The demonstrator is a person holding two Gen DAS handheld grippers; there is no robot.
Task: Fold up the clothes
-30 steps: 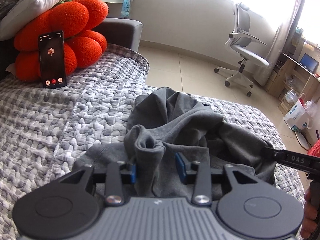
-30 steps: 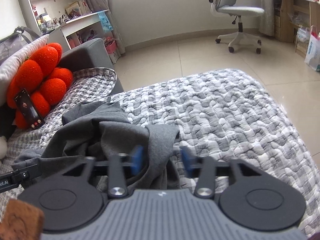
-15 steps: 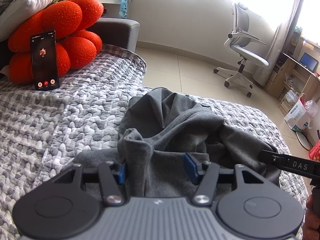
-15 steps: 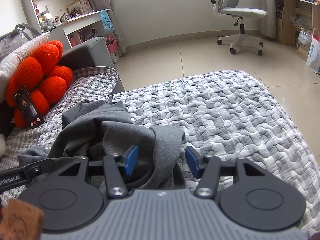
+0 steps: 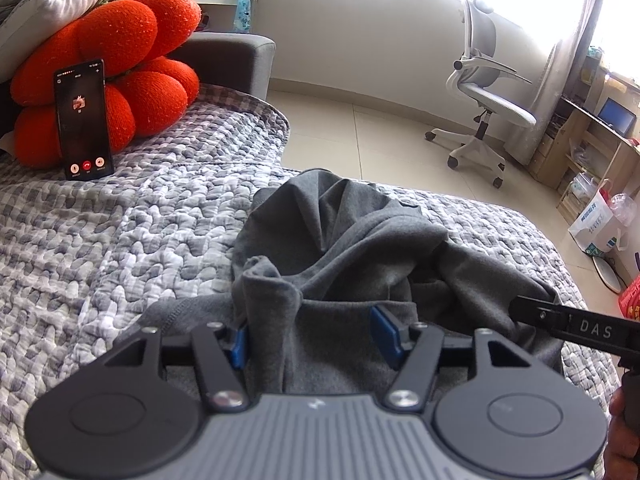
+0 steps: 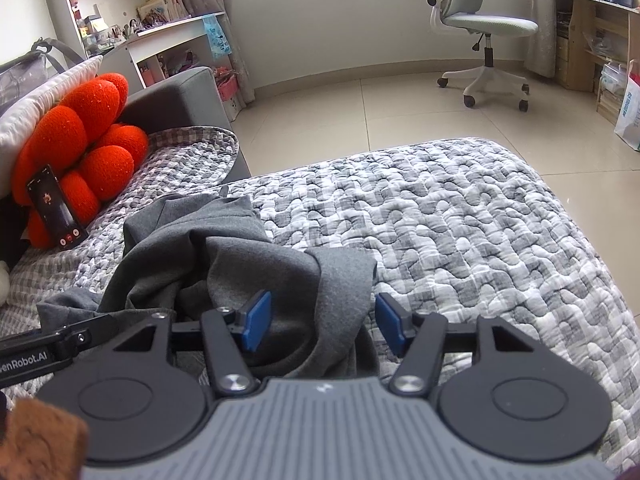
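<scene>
A crumpled dark grey garment (image 5: 348, 248) lies heaped on the grey patterned quilt (image 5: 120, 240). My left gripper (image 5: 313, 339) hovers low over its near edge with jaws opening. A standing fold (image 5: 268, 292) leans against the left blue pad, and the right pad is clear of cloth. My right gripper (image 6: 323, 324) is over the garment's (image 6: 224, 256) right edge, jaws also opening. A hanging flap (image 6: 340, 292) sits between its pads, unpressed. Each view shows a black finger of the other gripper at its edge.
A phone (image 5: 83, 120) leans on a red lobed cushion (image 5: 132, 60) at the back left, by a grey sofa arm (image 5: 228, 60). An office chair (image 5: 484, 108) stands on the tiled floor beyond the bed. A desk and bags (image 5: 592, 220) line the right wall.
Both grippers' blue pads have spread wider apart. The left pads no longer pinch the bunched fold, which still stands. The hands have stayed in place.
</scene>
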